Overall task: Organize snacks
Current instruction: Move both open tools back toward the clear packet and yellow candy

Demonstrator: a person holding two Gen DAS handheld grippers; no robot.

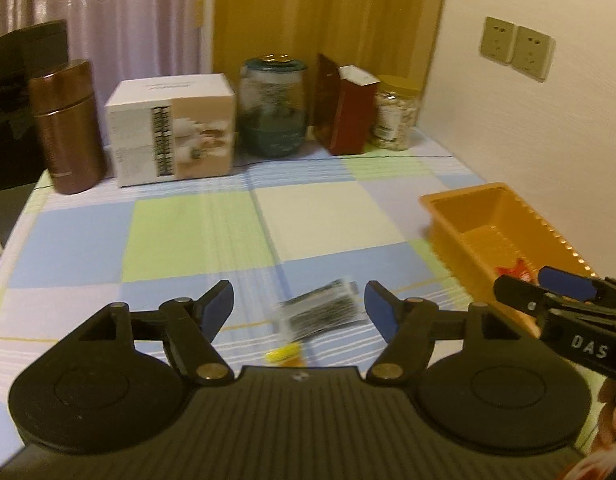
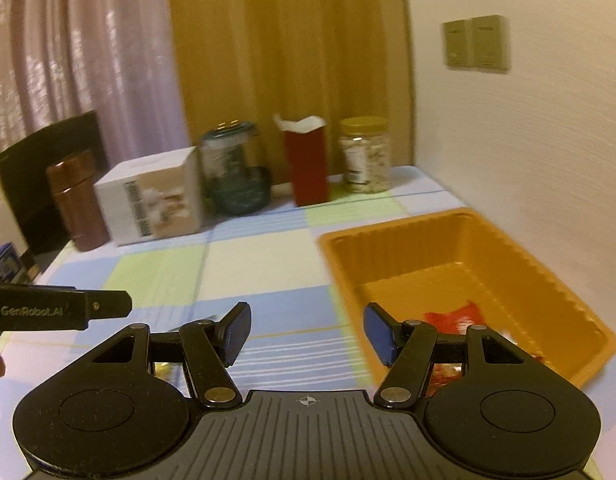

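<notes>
Hand-held grippers: left (image 1: 298, 306) open over grey packet (image 1: 322, 314) on counter (image 1: 188, 240); right (image 2: 306, 330) open, empty, beside orange tray (image 2: 488, 236).

Cream wall (image 1: 528, 128) on the right, with two sockets (image 1: 517, 47) side by side. Behind the table (image 1: 320, 216), spread with a blue, green and white checked cloth, a mustard curtain (image 1: 328, 12) beside a pale sheer curtain (image 1: 120, 8). Dark chair (image 1: 12, 92) at far left. Warm, dim indoor light.
</notes>
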